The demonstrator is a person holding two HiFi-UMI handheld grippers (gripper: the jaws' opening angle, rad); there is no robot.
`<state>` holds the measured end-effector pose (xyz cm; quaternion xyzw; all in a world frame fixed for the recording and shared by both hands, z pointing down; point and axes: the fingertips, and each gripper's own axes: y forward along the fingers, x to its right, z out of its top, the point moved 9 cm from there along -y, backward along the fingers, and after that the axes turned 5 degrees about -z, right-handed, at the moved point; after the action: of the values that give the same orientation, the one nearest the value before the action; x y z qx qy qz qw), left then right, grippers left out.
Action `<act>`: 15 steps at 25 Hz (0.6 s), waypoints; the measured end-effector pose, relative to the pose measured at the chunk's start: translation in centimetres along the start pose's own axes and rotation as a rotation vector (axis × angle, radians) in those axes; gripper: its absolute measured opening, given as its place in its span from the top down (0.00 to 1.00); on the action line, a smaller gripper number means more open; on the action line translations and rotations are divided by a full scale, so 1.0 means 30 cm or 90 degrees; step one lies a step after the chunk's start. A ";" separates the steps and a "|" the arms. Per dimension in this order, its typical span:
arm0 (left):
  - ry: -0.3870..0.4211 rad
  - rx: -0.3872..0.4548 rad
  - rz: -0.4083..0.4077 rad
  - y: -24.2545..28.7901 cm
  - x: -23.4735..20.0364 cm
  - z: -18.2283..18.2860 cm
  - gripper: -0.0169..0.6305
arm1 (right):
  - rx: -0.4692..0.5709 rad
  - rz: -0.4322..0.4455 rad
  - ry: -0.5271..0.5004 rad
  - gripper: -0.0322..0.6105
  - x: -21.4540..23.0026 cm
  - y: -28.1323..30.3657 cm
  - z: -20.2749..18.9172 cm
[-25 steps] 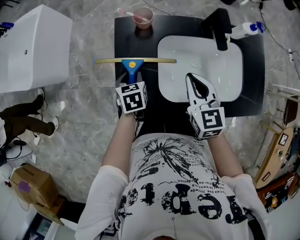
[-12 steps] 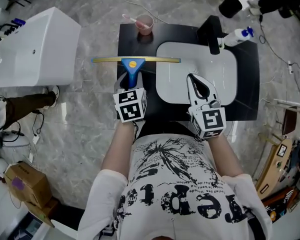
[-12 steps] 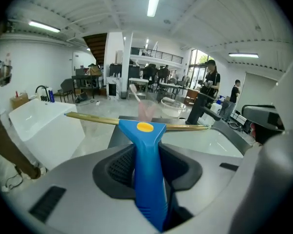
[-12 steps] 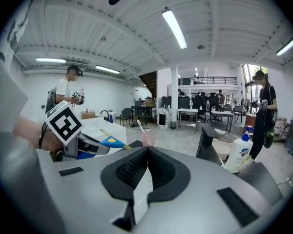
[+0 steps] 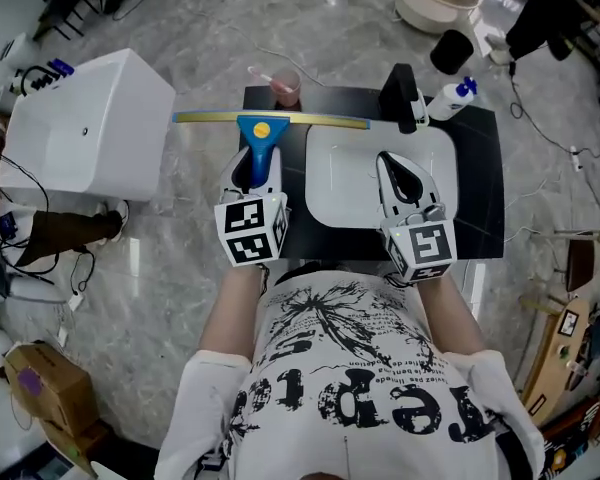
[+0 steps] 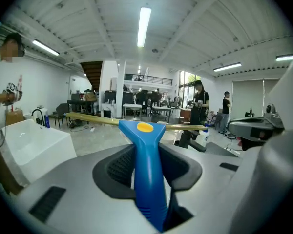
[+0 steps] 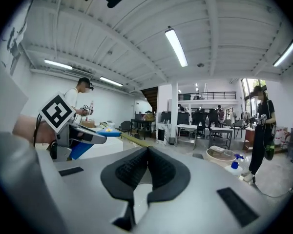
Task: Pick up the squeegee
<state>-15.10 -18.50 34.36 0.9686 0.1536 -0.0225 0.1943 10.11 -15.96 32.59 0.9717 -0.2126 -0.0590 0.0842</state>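
The squeegee (image 5: 259,140) has a blue handle and a long yellow blade that runs left to right. My left gripper (image 5: 256,168) is shut on the handle and holds it up above the left edge of the black counter (image 5: 480,203). In the left gripper view the handle (image 6: 149,174) stands pinched between the dark pads, with the blade (image 6: 88,118) level across the far end. My right gripper (image 5: 398,176) hovers over the white sink (image 5: 340,173), shut with nothing in it; in the right gripper view its pads (image 7: 146,152) meet.
A pink cup (image 5: 287,85), a black tap (image 5: 402,96) and a spray bottle (image 5: 450,98) stand along the counter's far edge. A white cabinet (image 5: 90,128) is to the left. People stand in the hall beyond.
Both grippers have risen. The left one has carried the squeegee up from the counter, and its blade now sits farther back, near the pink cup.
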 end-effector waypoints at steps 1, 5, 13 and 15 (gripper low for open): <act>0.009 0.013 -0.002 -0.017 0.011 0.027 0.75 | 0.010 -0.002 -0.001 0.93 0.008 -0.013 0.020; 0.038 0.073 -0.011 -0.072 0.050 0.136 0.75 | 0.056 -0.015 -0.015 0.93 0.037 -0.053 0.102; 0.082 0.190 -0.043 -0.159 0.119 0.279 0.75 | 0.128 -0.040 -0.041 0.93 0.079 -0.125 0.202; 0.094 0.205 -0.052 -0.168 0.128 0.293 0.75 | 0.142 -0.040 -0.045 0.93 0.083 -0.135 0.214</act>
<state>-12.86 -16.35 23.99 0.9791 0.2014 0.0162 0.0240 13.03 -14.28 25.36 0.9786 -0.1899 -0.0718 -0.0336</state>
